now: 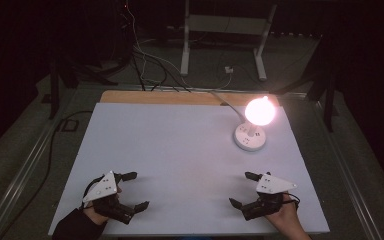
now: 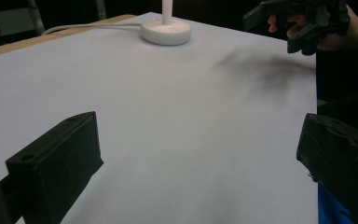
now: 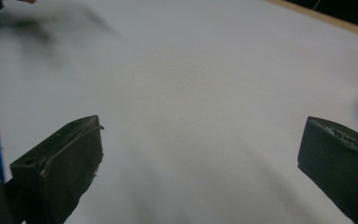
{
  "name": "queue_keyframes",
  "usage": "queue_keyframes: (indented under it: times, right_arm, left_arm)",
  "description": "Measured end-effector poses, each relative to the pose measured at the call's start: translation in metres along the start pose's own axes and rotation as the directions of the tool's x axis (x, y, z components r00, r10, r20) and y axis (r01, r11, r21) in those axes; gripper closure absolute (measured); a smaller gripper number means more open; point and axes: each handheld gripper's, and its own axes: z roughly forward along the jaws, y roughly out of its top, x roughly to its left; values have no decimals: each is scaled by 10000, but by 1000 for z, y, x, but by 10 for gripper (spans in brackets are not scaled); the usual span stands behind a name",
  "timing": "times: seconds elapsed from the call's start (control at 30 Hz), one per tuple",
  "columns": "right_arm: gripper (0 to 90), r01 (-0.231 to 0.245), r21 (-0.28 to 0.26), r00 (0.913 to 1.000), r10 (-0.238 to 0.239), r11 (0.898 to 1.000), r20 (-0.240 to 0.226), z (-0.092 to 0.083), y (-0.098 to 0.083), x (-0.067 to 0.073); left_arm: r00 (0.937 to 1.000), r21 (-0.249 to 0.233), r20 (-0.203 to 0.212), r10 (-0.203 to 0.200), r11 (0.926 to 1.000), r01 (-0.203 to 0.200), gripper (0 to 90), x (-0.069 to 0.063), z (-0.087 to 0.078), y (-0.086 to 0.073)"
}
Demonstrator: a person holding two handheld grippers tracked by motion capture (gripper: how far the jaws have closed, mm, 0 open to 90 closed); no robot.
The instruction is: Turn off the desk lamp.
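Two black two-jaw grippers rest low on the pale lavender table sheet (image 1: 180,150): the left gripper (image 1: 136,191) at seven o'clock, the right gripper (image 1: 242,189) at five o'clock, both spread wide on nothing. The lit white round-based desk lamp (image 1: 250,137) stands at two o'clock, well apart from them. No writing is readable.

Across the centre and left of the high view the white table (image 1: 180,150) lies bare, open for passage. At upper right the lit lamp (image 1: 252,127) stands, its cord (image 1: 227,104) trailing toward the back edge.
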Motion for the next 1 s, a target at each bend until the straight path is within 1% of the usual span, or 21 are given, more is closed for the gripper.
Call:
queue_keyframes:
  times: [0.1, 0.13, 0.17, 0.23, 0.27, 0.43, 0.47, 0.57, 0.7, 0.83, 0.93, 1.0]
  right_arm:
    - [0, -14, -63, 9999, 13, 10000, -104, 0, 5, 1]
    - [0, -73, -214, 9999, 70, 9997, -157, 0, 9, 1]
    - [0, -73, -214, 9999, 70, 9997, -157, 0, 9, 1]
    - [0, -54, -363, 9999, 50, 9993, -130, -1, 17, -1]
    - [0, -54, -363, 9999, 50, 9993, -130, -1, 17, -1]
    - [0, -12, -600, 10000, 16, 9982, 63, -6, 26, -5]
    - [0, -60, -628, 10000, 62, 9980, 34, -7, 28, -6]
    - [0, -142, -763, 9997, 158, 9970, 212, -11, 32, -11]
    - [0, -58, -838, 9993, 89, 9965, 374, -14, 36, -15]
    - [3, -117, -889, 9985, 164, 9960, 525, -16, 42, -20]
    - [3, -174, -965, 9983, 226, 9952, 530, -16, 44, -22]
    - [3, 4, -884, 9979, 54, 9961, 652, -15, 47, -24]
  left_arm:
    - [10000, 0, -6, 0, 10000, 0, 4, 0, 0, 0]
    - [10000, -11, 11, -29, 10000, 29, 4, 0, 0, 0]
    - [10000, -20, 13, -29, 10000, 29, 4, 0, 0, 0]
    - [10000, -21, 11, 11, 10000, -11, 4, -1, -1, 0]
    - [10000, -19, 21, 17, 10000, -17, 4, -1, -1, 0]
    - [10000, 4, 27, 27, 10000, -27, 4, -1, -1, 0]
    - [10000, -4, 33, 30, 10000, -30, 4, -1, 0, 0]
    - [10000, -7, 51, -18, 10000, 18, 4, -1, 0, 0]
    - [10000, -4, 70, -33, 10000, 33, 4, -1, 0, 1]
    - [10000, 31, 72, -66, 10000, 66, 4, -1, 0, 1]
    - [9999, -12, 60, -90, 10000, 90, 4, 0, 0, 1]
    - [9999, 15, 83, -101, 9999, 101, 4, 0, 0, 1]
